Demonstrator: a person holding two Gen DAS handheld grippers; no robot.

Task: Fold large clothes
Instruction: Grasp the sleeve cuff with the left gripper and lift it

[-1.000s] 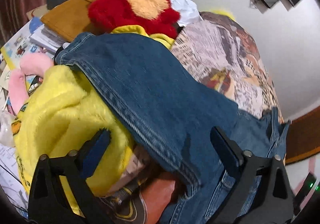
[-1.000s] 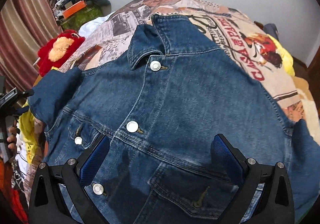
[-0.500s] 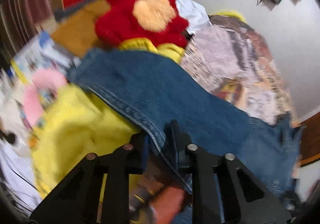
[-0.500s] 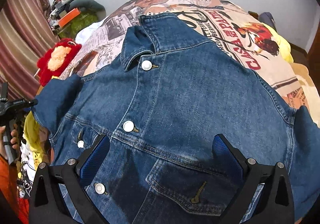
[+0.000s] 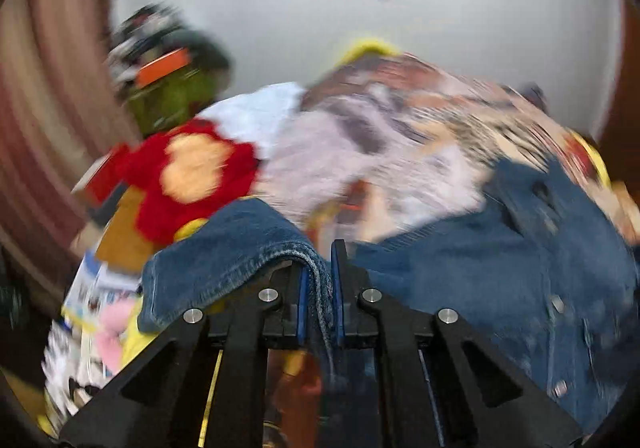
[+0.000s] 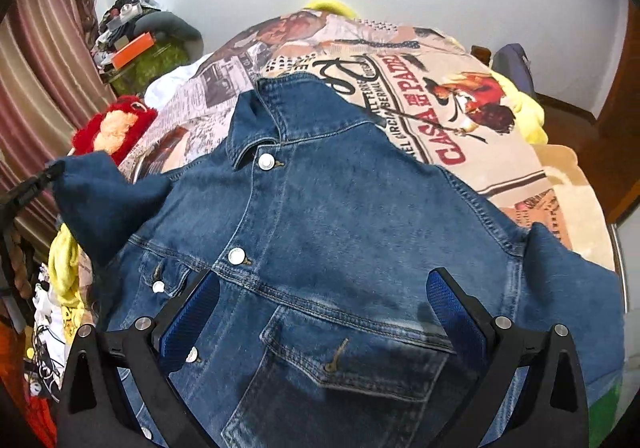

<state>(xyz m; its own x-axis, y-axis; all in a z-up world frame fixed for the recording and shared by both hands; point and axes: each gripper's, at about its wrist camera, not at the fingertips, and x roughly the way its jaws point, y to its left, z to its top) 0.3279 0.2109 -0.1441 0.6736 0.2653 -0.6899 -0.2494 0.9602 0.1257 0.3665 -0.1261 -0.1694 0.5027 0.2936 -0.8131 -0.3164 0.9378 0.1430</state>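
A blue denim jacket [image 6: 344,232] lies front up, buttoned, on a bed with a printed cover [image 6: 440,96]. My left gripper [image 5: 319,288] is shut on the jacket's left sleeve [image 5: 240,248] and holds it lifted; in the right wrist view the raised sleeve [image 6: 100,200] and the gripper behind it show at the left edge. My right gripper [image 6: 320,312] is open and empty, hovering over the jacket's chest pocket [image 6: 352,364]. The left wrist view is motion-blurred.
A red plush toy [image 6: 114,128] and yellow plush [image 6: 64,260] lie at the bed's left side with papers and clutter. A striped curtain [image 6: 36,80] hangs at left. A yellow pillow [image 6: 524,108] lies at the far right; a wooden door [image 6: 616,120] stands beyond.
My left gripper closed on the sleeve's edge, lifted it and swung toward the jacket's body. My right gripper stayed open over the jacket, drawing back slightly.
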